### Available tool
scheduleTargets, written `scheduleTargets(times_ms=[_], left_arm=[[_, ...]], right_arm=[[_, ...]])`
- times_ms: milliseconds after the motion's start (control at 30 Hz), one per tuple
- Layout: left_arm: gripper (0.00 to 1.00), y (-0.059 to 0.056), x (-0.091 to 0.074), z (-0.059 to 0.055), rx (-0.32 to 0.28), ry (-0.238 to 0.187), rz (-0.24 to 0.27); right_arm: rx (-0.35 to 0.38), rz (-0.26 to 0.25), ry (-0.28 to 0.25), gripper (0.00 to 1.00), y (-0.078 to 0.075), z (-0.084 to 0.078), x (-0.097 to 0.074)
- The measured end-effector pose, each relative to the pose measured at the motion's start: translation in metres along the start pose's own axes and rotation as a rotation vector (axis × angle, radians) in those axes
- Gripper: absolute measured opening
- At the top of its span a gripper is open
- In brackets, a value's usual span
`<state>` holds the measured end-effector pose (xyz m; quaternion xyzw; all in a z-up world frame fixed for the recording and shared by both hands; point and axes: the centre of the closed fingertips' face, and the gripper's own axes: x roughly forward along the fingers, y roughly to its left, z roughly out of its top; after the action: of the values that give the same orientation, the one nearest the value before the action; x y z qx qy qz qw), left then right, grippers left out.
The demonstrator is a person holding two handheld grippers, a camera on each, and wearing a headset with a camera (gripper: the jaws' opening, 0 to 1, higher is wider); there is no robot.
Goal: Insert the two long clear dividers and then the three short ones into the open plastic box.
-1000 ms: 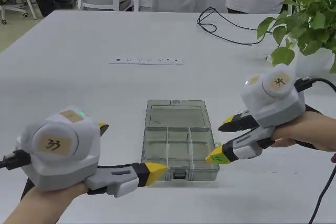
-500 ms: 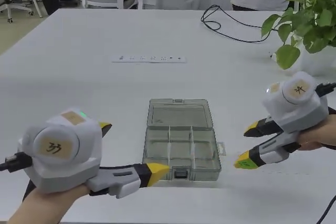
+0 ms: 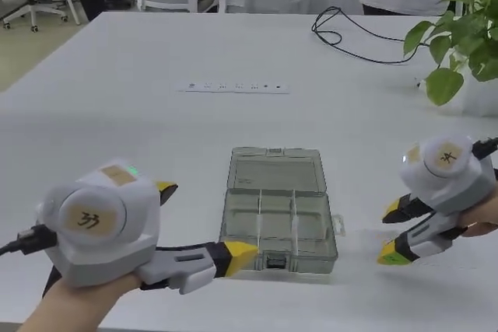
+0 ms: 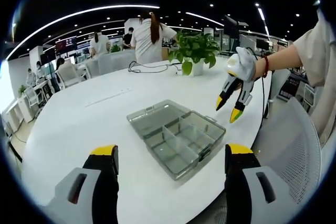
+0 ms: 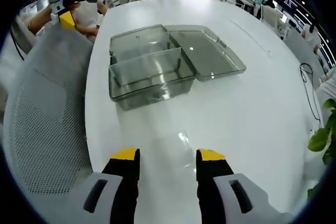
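Yellow-tipped left tongs (image 3: 201, 221) stand wide open with nothing between them; the inner tip sits just beside the front-left corner of the box (image 3: 307, 256), so your left hand is much the nearer; right tongs (image 3: 390, 232) are also parted and empty, held apart from the box on its right side, with bare worktop (image 3: 156, 114) between.

Seen from the head view, the box lies between your two hands, its long side running left to right, the lid (image 3: 277, 169) folded flat away from you; from the left tongs it lies straight ahead, from the right tongs ahead and to the left in their own view.

Clear dividers (image 3: 260, 215) already stand in the base and cut it into cells; you can make out upright walls running front to back and one across, but the exact count is too hard to read through the plastic; judge the filling as well along, perhaps done.

A faint glint (image 5: 181, 139) on the worktop just ahead of the right tongs may be a loose clear piece; you cannot be sure.

Mind the near edge of the worktop, close to the front of the box; to the right and beyond the lid you have open room; the power strip (image 3: 237, 87), cable (image 3: 342, 33) and plant (image 3: 455, 44) are well apart.
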<state>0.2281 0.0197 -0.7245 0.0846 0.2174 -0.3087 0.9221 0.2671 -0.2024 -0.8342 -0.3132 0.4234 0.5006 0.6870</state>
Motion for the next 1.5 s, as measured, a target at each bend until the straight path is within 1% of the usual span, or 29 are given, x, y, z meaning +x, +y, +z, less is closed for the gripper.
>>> scheduleTargets(times_ms=[167,333,400,600,667,833,900,1033,1133,1167,1333,1500], left_arm=[[0.84,0.003,0.000,-0.001,0.004,0.006,0.009],[0.84,0.004,0.001,-0.002,-0.001,0.011,0.014],[0.84,0.004,0.001,-0.002,0.003,0.012,0.016],[0.82,0.005,0.001,-0.002,0.006,0.015,0.017],[0.82,0.005,0.001,-0.002,0.009,0.017,0.018],[0.82,0.004,0.002,-0.003,0.014,0.025,0.018],[0.82,0.004,0.002,-0.003,0.017,0.026,0.019],[0.82,0.004,0.001,-0.003,0.016,0.026,0.020],[0.81,0.004,0.001,-0.004,0.018,0.030,0.021],[0.81,0.004,0.001,-0.004,0.017,0.030,0.022],[0.80,0.004,0.001,-0.005,0.018,0.035,0.020],[0.81,0.003,0.001,-0.005,0.020,0.033,0.018]], right_arm=[[-0.046,0.006,0.036,0.43,-0.005,-0.006,0.004],[-0.087,0.024,0.068,0.41,-0.007,-0.013,0.007],[-0.112,0.023,0.081,0.39,-0.009,-0.015,0.008],[-0.138,0.046,0.107,0.38,-0.009,-0.021,0.010],[-0.134,0.053,0.102,0.38,-0.009,-0.021,0.010],[-0.157,0.068,0.106,0.38,-0.009,-0.022,0.010],[-0.152,0.077,0.105,0.38,-0.011,-0.023,0.011],[-0.164,0.076,0.105,0.38,-0.004,-0.021,0.009],[-0.193,0.083,0.107,0.39,0.002,-0.019,0.007],[-0.192,0.087,0.107,0.39,0.004,-0.019,0.007],[-0.213,0.083,0.107,0.38,-0.005,-0.023,0.011],[-0.217,0.086,0.102,0.33,-0.002,-0.020,0.009]])
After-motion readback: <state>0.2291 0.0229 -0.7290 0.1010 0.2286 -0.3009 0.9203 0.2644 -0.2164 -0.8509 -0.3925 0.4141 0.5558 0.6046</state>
